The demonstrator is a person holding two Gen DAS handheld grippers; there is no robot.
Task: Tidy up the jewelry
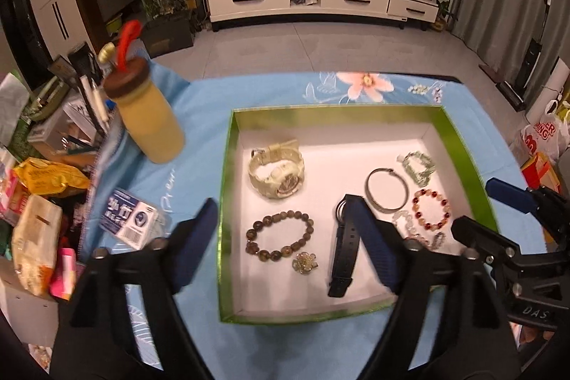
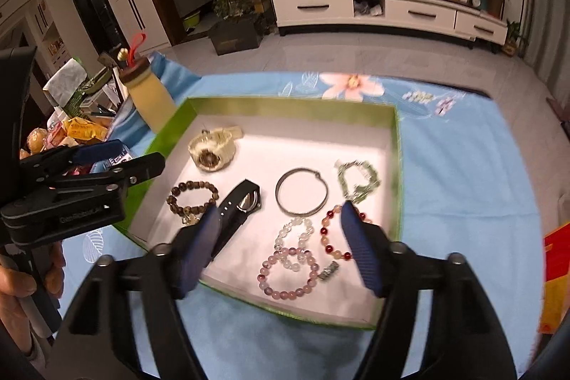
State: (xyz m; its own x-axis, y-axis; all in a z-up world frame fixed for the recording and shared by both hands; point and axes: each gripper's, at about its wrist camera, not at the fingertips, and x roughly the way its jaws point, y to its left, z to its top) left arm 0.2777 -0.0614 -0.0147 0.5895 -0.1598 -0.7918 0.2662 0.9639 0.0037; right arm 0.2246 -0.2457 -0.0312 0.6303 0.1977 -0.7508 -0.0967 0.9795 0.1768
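A green-rimmed box [image 1: 228, 166] [image 2: 398, 166] with a white floor holds the jewelry: a cream watch [image 1: 276, 171] [image 2: 212, 152], a brown bead bracelet [image 1: 279, 234] [image 2: 192, 196], a black watch [image 1: 343, 246] [image 2: 238, 207], a metal bangle [image 1: 386, 189] [image 2: 301, 191], a green stone bracelet [image 1: 418, 166] [image 2: 358, 180], a red bead bracelet [image 1: 431, 209] [image 2: 329, 235], a clear bead bracelet [image 2: 295, 237] and a pink bead bracelet [image 2: 288, 273]. My left gripper [image 1: 285, 219] is open above the box's near left side. My right gripper [image 2: 279, 223] is open above its near right side. Both are empty.
A yellow bottle [image 1: 149, 120] with a brown lid stands left of the box on the blue floral cloth [image 1: 199, 116]. A barcode packet [image 1: 130, 219] lies near it. Snack bags and boxes [image 1: 35, 202] crowd the left table edge. A small brooch [image 1: 304, 262] lies in the box.
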